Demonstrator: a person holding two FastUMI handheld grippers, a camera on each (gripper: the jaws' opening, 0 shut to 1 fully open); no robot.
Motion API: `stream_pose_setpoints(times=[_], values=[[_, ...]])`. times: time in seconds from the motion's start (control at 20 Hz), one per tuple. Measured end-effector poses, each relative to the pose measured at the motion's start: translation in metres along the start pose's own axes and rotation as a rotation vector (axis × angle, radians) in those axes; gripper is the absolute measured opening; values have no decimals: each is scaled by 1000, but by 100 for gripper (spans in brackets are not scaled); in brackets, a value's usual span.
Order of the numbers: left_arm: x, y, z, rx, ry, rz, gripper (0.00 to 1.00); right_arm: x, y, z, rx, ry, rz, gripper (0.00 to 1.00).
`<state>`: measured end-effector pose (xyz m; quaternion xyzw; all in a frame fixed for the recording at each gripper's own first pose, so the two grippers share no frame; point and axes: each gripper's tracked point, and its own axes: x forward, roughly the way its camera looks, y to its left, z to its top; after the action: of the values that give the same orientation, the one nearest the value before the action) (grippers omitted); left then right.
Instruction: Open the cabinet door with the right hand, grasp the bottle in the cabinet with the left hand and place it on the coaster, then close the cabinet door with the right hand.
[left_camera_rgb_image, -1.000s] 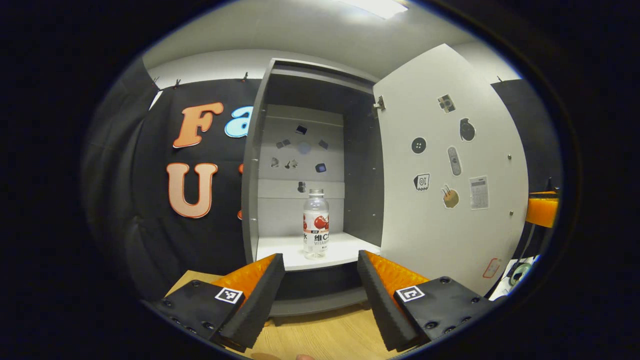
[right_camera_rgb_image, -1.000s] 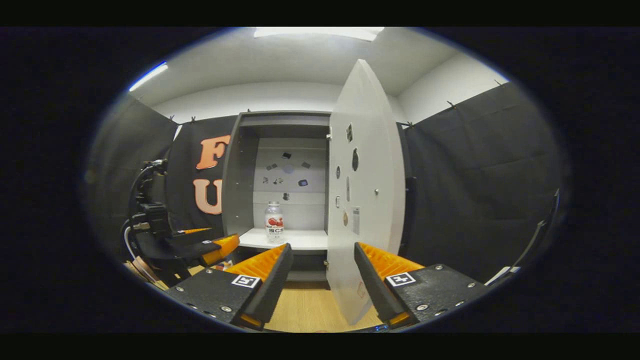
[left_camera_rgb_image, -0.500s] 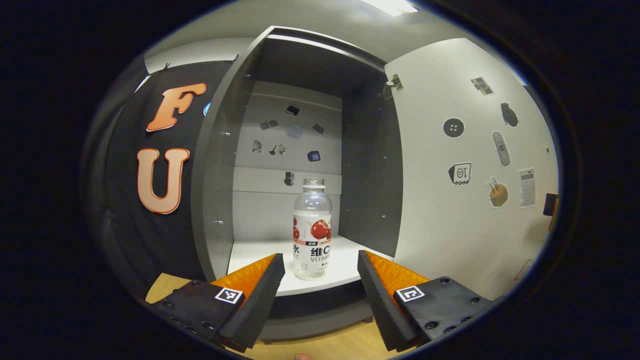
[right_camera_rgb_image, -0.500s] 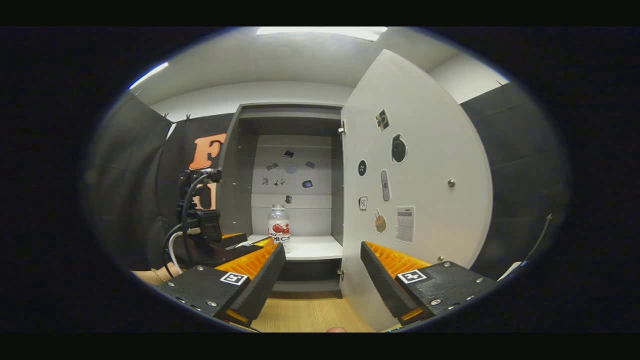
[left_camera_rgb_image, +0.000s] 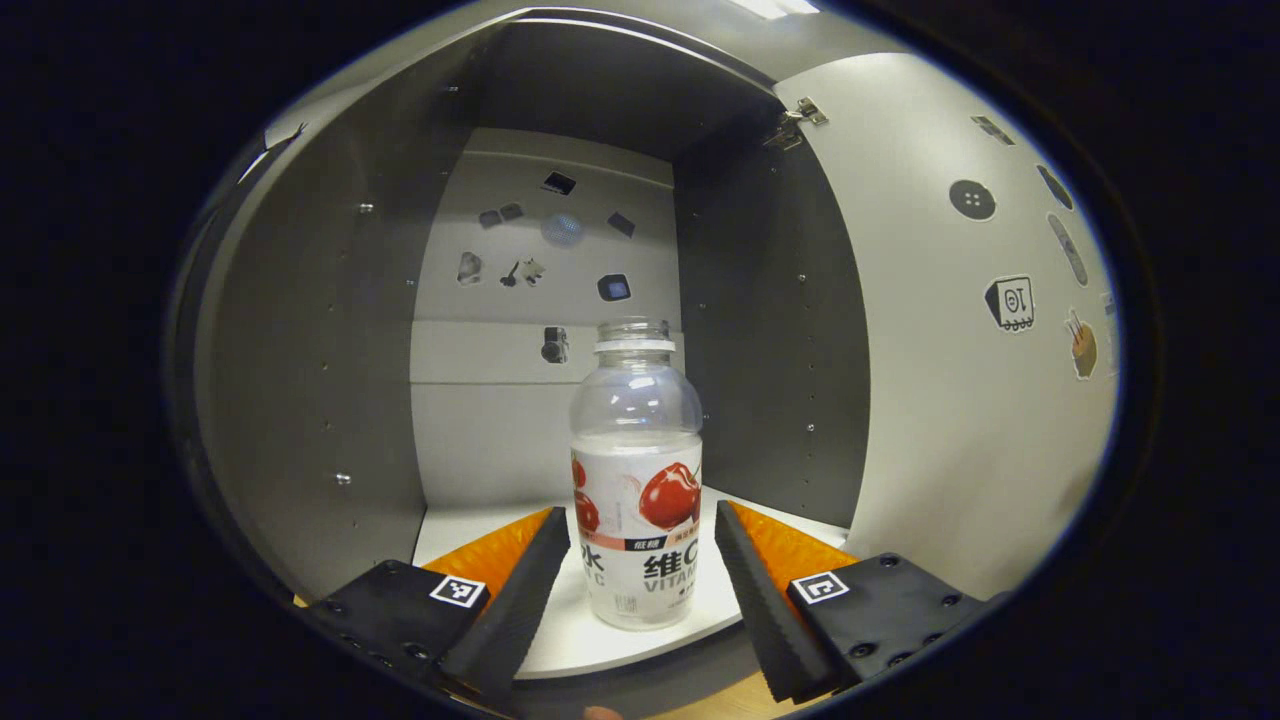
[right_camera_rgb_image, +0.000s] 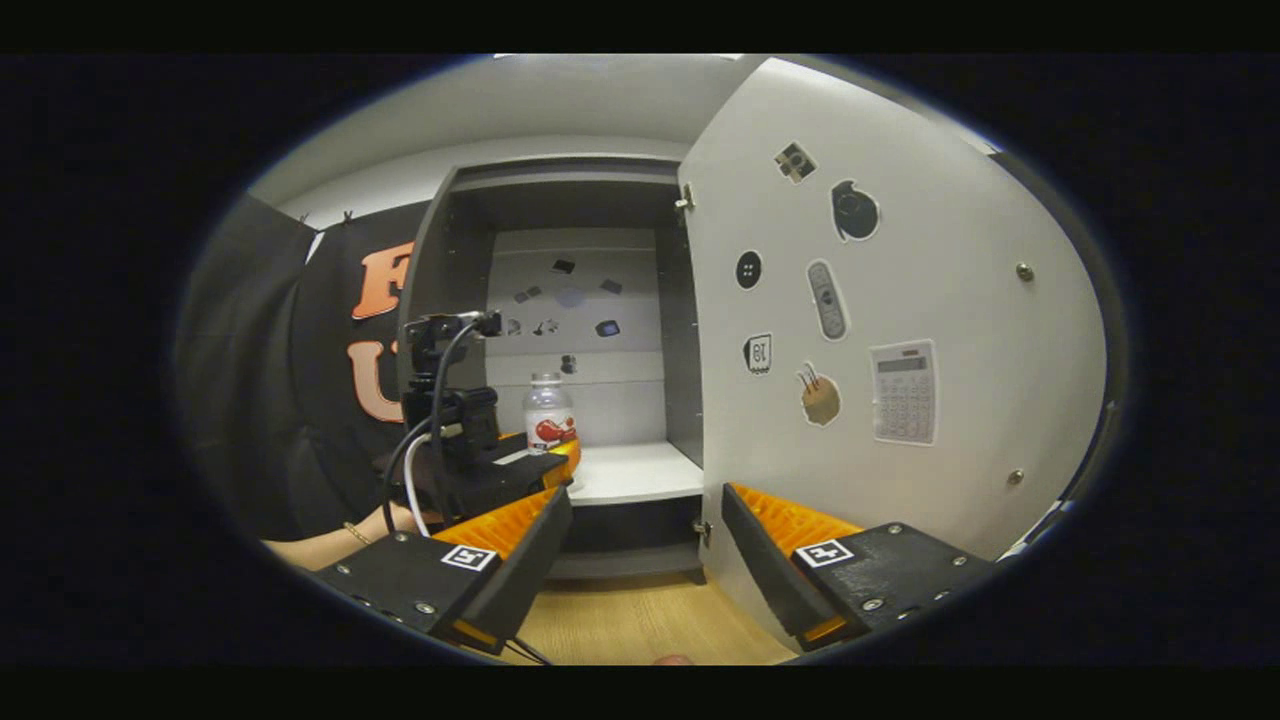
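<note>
I see my left gripper (left_camera_rgb_image: 640, 590) spread wide around the clear, round-shouldered plastic bottle (left_camera_rgb_image: 636, 470); right gripper (right_camera_rgb_image: 645, 545) gapes too.

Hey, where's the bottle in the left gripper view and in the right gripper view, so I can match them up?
Left gripper view: the bottle stands bottom centre on the cabinet shelf, between the open fingers of the left gripper.
Right gripper view: the bottle is left of centre, small, just behind the left gripper.
Shared landmark: the open cabinet door with its stickers, right of the bottle.
</note>
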<state>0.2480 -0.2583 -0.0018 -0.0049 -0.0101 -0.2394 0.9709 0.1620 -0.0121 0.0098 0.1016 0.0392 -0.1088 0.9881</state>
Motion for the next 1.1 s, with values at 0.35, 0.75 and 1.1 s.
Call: stream_pose_setpoints(times=[0.35,0.75,1.1], values=[[26,4,-4,-3,-4,-11,94,25,0,-7,0,25,-21,93],[18,6,-4,5,-4,-2,84,24,-4,-9,7,23,-30,93],[-29,-2,20,13,-58,8,84,-4,3,-3,-2,0,32,93]])
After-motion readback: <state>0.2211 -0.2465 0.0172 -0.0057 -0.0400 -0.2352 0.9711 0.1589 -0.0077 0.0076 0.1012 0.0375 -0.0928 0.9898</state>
